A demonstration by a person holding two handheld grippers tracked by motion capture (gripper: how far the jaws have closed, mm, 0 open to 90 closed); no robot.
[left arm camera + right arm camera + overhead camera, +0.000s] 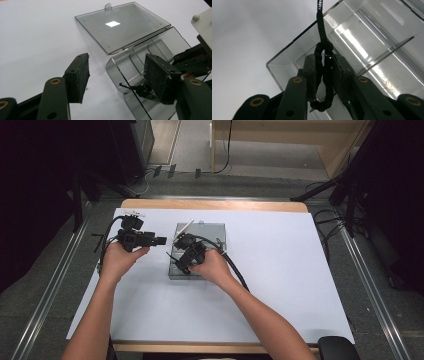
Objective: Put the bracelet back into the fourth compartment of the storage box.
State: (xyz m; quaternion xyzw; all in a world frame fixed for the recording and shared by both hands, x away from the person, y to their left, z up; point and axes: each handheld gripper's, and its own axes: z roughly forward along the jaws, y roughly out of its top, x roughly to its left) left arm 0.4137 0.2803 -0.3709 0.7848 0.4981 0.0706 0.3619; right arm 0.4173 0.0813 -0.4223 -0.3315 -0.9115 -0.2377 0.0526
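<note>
While the clear box (197,251) is lying open on the white surface (280,285), lid (120,27) folded flat behind it, the job looks about midway: a black braided cord (323,72) is being brought into a compartment and is not yet let go.

Left to right:
- Left claw (161,240) is hovering just left of the box, jaws standing wide with nothing between them. It appears to be waiting, maybe to close the lid afterward.
- Right claw (176,265) is reaching down into the box's near-left end, jaws drawn narrow and pinching the cord's doubled loop.

Still to do, I judge: drop the cord in, withdraw, shut the lid.

View differences:
- High view is giving the layout: both hands, the box mid-surface, small items at the far left corner too tiny to identify.
- Left gripper view is showing the lid's hanging tab, the curved dividers (140,58), and the cord end poking into the nearest compartment beside the right claw.
- Right gripper view is showing the grip itself: pads (310,72) pressing the loop, with a straight tail running up past the box wall.
</note>
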